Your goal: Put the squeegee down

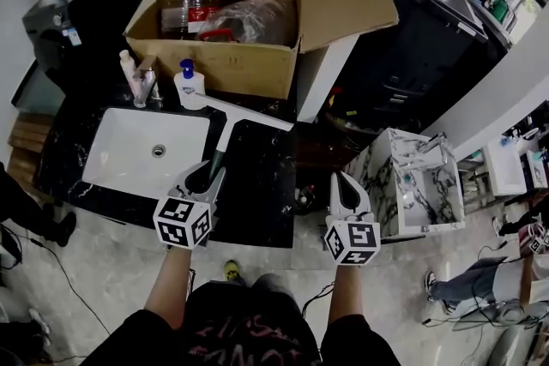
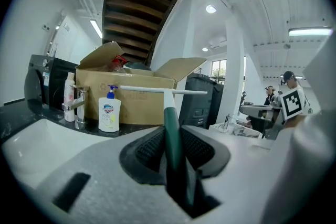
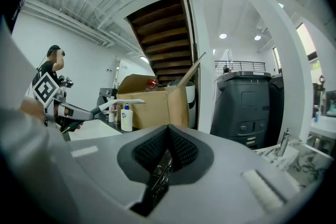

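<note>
Squeegee (image 1: 225, 131) was clamped by handle in left gripper (image 1: 208, 174), above worktop (image 1: 257, 193); right gripper (image 1: 344, 182) was closed, empty. Setting-down not yet done.

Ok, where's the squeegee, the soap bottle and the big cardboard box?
squeegee (image 1: 225, 135): head view, on its white neck just below the blade.
soap bottle (image 1: 190, 88): head view, on its white body.
cardboard box (image 1: 225, 64): head view, on its front wall.

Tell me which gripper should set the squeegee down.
Left. The left gripper clamps the squeegee by its handle, over the counter beside the sink. The right gripper is shut, empty, and beyond the counter's edge.
</note>
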`<state>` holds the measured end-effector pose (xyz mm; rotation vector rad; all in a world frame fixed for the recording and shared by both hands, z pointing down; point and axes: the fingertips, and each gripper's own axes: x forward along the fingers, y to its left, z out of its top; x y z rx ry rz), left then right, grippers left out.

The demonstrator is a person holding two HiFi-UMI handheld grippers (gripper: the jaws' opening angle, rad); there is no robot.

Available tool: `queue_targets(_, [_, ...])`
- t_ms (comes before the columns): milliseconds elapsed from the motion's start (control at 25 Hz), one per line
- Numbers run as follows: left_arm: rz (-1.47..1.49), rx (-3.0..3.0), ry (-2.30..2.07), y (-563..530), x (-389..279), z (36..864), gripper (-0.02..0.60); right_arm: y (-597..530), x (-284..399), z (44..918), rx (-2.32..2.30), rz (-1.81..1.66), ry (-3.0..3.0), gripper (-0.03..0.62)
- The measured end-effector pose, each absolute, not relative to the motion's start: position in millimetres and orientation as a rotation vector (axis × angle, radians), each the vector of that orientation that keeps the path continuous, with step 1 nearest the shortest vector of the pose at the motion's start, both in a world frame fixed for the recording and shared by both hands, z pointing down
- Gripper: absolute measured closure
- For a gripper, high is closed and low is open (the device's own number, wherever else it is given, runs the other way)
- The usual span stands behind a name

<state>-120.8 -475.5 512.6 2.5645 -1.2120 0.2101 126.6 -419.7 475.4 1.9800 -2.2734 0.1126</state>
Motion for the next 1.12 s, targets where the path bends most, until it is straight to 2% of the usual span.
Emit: queue_targets(1120, [0.374,2.345,-1.348,-538,-85,562,0.483,-490,176,471,1.907,0.138,-2.423,0.592])
